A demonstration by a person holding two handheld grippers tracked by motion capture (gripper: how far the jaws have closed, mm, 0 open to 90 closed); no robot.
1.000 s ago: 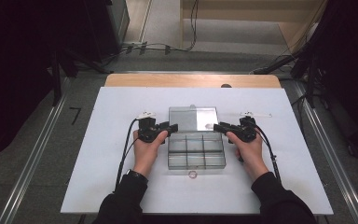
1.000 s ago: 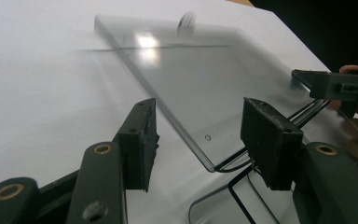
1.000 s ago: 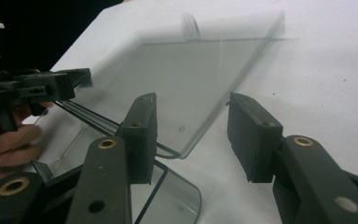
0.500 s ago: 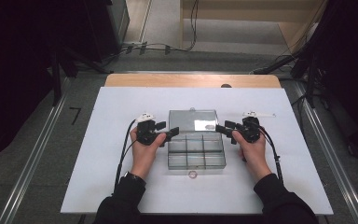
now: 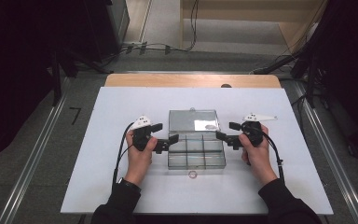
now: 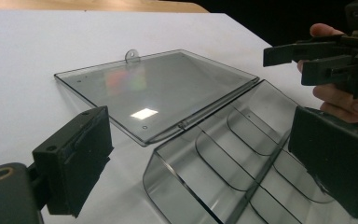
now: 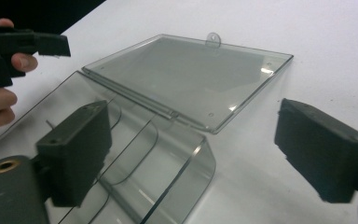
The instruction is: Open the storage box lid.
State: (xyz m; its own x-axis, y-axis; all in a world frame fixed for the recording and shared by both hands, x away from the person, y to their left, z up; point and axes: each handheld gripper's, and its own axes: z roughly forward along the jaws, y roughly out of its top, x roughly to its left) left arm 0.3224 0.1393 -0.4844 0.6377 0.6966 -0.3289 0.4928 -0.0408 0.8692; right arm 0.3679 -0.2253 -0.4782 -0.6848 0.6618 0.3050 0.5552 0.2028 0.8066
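Partly cropped, clear compartment box between both open grippers' jaws.

Left tongs and right tongs just opened wide, drawn back off the clear box

A smoky grey see-through compartment box with its clear lid lies on a white desk with a tan wooden edge, between black grippers with white top plates.
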